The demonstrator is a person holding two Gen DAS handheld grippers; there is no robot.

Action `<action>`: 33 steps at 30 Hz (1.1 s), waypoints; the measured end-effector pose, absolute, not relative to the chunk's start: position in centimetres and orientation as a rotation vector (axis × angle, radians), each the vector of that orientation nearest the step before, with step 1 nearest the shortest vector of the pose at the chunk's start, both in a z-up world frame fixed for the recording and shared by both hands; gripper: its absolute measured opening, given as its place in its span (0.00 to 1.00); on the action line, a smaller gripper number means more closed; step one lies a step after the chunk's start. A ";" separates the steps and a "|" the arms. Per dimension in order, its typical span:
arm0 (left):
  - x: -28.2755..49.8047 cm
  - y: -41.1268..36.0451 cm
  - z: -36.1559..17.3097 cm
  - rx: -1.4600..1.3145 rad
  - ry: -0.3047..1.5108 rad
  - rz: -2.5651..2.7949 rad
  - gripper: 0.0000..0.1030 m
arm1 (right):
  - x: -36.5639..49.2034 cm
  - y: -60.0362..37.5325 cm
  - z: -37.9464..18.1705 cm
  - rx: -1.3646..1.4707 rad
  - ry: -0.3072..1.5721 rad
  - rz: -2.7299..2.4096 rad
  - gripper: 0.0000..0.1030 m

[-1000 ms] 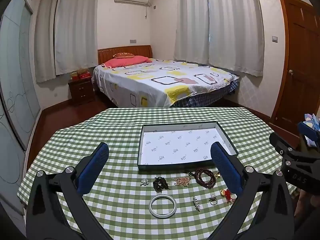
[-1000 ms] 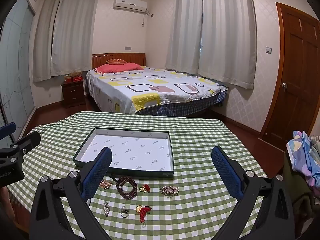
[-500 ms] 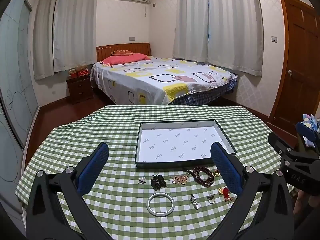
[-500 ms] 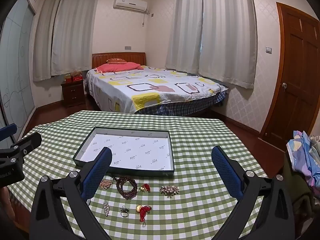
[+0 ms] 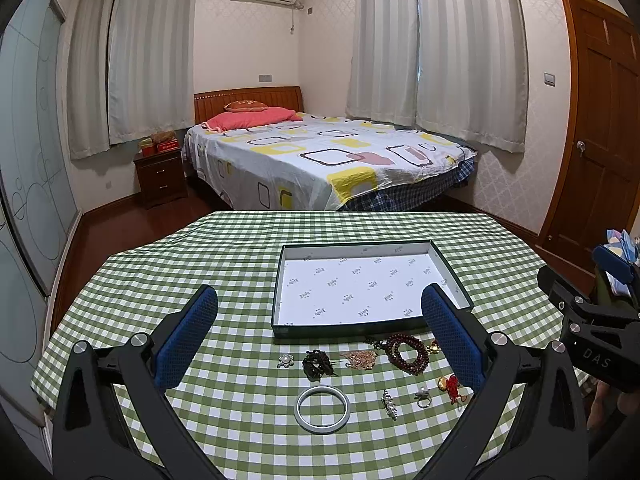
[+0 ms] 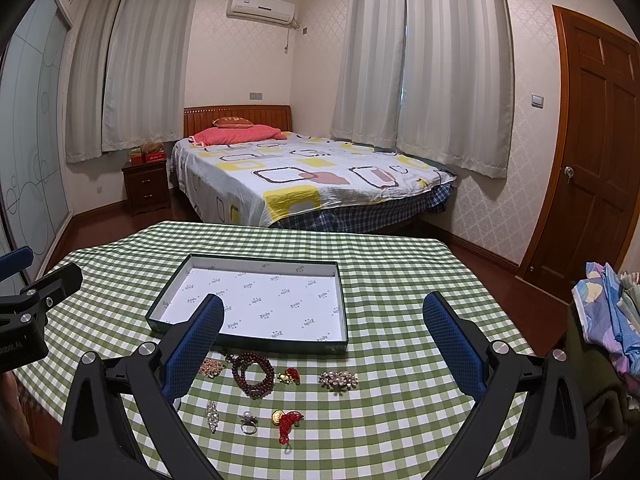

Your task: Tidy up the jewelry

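1. The left gripper (image 5: 319, 312) hangs above the near half of a table with a green-checked tablecloth (image 5: 208, 248). Its blue-padded fingers (image 5: 186, 336) are spread wide, with nothing between them.
2. In the left wrist view, a small pearl flower (image 5: 285, 360) lies at the left end of a row of jewelry, just beside a dark brooch (image 5: 316, 365) at its 3 o'clock.
3. A silver bangle (image 5: 322, 403) lies flat at 6 o'clock from the dark brooch, nearer the camera, on its own.
4. A gold chain piece (image 5: 362, 359) comes next in the row, then a bead bracelet (image 5: 406, 353) of dark red beads, coiled in loops.
5. A shallow dark-sided box (image 5: 370, 330) with a white printed lining stands at 12 o'clock from the row. It holds nothing, and its near wall is just beside the bead bracelet.
6. At 6 o'clock from the bead bracelet lie a narrow silver pin (image 5: 389, 404), a ring (image 5: 423, 397) and a red tassel charm (image 5: 451, 388), one beside the other.
7. The right gripper (image 6: 323, 316) hovers over the right part of the same row, fingers (image 6: 454, 344) wide apart and holding nothing.
8. In the right wrist view, a second red charm (image 6: 290, 376) and a sparkly brooch (image 6: 338, 380) lie at 3 o'clock from the bead bracelet, just short of the box's near wall.
9. A bed (image 6: 312, 176) stands beyond the table at 12 o'clock, and a wooden door (image 6: 600, 152) at 3 o'clock.
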State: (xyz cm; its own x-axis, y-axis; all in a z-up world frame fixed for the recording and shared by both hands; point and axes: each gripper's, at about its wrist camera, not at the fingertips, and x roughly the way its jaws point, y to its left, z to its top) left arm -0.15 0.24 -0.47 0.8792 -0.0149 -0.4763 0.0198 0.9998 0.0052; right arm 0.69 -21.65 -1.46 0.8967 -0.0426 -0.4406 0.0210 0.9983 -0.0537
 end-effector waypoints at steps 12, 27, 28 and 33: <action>-0.1 0.4 -0.4 0.008 0.500 -0.018 0.96 | 0.7 -21.6 -1.4 -0.049 0.456 -0.033 0.94; -0.2 0.3 -0.5 0.001 0.507 -0.022 0.96 | 0.7 -21.6 -1.4 -0.051 0.456 -0.033 0.94; -0.2 0.3 -0.5 0.001 0.507 -0.022 0.96 | 0.7 -21.6 -1.3 -0.051 0.455 -0.033 0.94; -0.2 0.3 -0.5 0.001 0.507 -0.021 0.96 | 0.7 -21.6 -1.4 -0.051 0.456 -0.033 0.94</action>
